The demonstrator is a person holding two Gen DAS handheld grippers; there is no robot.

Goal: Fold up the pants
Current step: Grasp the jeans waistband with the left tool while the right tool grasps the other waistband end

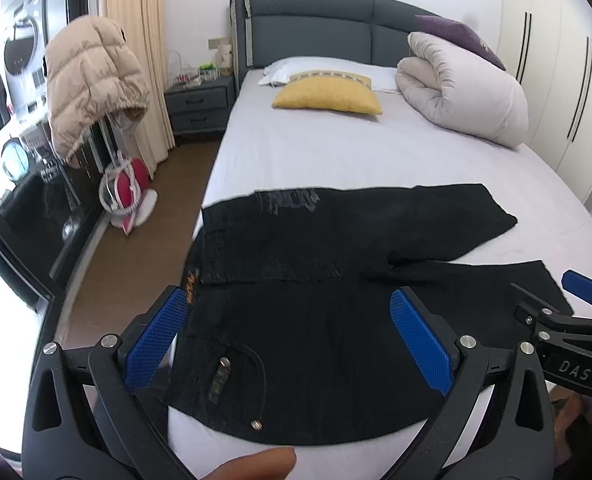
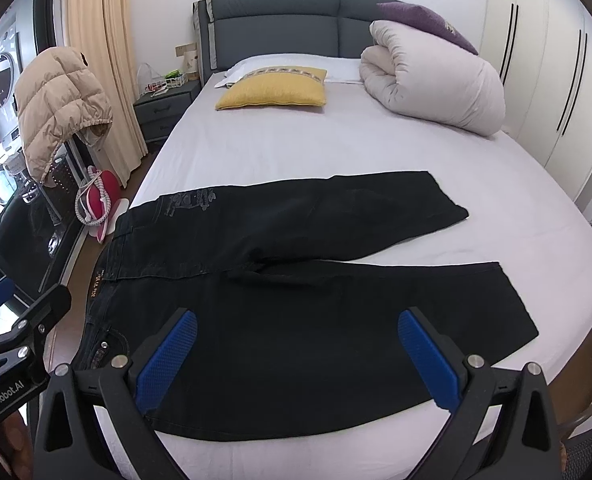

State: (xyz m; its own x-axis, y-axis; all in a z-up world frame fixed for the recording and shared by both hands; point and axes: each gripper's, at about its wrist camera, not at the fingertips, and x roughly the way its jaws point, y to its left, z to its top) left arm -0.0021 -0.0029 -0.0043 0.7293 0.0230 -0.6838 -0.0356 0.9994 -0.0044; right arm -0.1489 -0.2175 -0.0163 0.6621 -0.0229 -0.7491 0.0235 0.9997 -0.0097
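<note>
Black pants (image 1: 316, 320) (image 2: 296, 300) lie spread flat across the near end of the bed, waistband at the left, both legs running right and splayed apart. My left gripper (image 1: 291, 312) hovers open over the waist and hip area near the front pocket, nothing between its blue pads (image 1: 155, 340). My right gripper (image 2: 298, 334) is open above the near leg's thigh, its pads (image 2: 428, 360) also free. The right gripper (image 1: 576, 320) shows at the right edge of the left wrist view; the left gripper (image 2: 11, 340) shows at the left edge of the right wrist view.
The bed (image 1: 336, 152) has a light sheet, a yellow pillow (image 1: 328, 96), a rolled duvet (image 1: 464, 88) and a grey headboard. A nightstand (image 1: 199, 108), a beige jacket (image 1: 91, 80) on a rack and a red iron (image 1: 127, 188) stand left. A wardrobe (image 2: 556, 72) lines the right.
</note>
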